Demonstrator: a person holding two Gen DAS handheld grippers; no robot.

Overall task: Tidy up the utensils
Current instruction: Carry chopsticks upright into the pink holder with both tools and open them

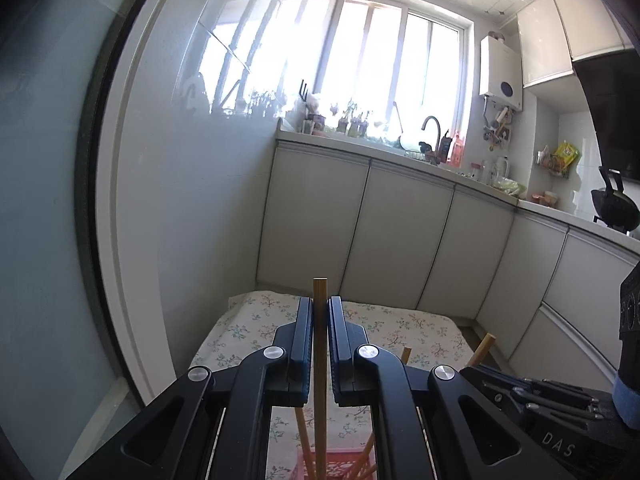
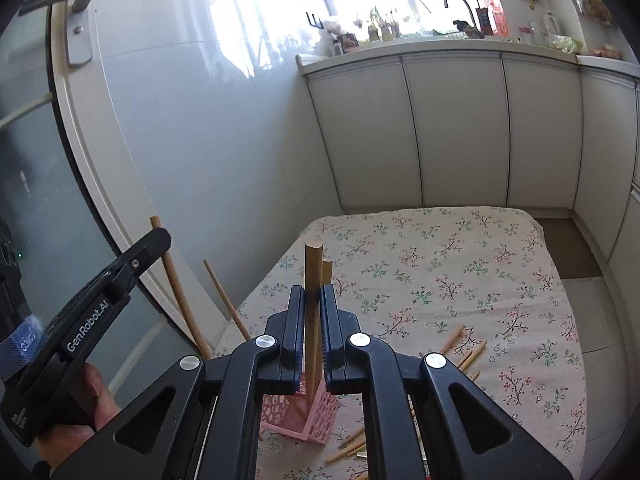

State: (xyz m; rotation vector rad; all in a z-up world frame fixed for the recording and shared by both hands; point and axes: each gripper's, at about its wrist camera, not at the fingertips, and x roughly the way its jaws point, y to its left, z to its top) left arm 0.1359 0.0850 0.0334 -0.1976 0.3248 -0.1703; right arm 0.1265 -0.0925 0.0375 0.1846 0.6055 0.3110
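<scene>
On your left is a glass door [image 2: 44, 184] with a grey handle [image 2: 68, 20], then a shiny white wall [image 1: 192, 168]. Past it runs a row of white cupboards [image 1: 392, 232] under a sunny window [image 1: 384, 56], with a tap [image 1: 432, 128] and small pots along the ledge. In front of you is a tabletop [image 2: 460, 280] covered with a flowery cloth.

Your left hand-held gripper [image 1: 320, 308] points a little down toward the cloth. It is squeezed tight on one chopstick [image 1: 320, 360], which stands straight up between its fingers. Your hand [image 2: 96, 400] wraps the black grip.

A pink basket [image 2: 308, 412] with holes sits on the cloth near you, with sticks standing in it. Your right hand-held gripper [image 2: 313, 296] tips down more steeply, right above that basket. It is squeezed on two wooden chopsticks [image 2: 313, 276] held upright together.

More loose chopsticks [image 2: 464, 344] lie on the cloth to the right of the basket.
</scene>
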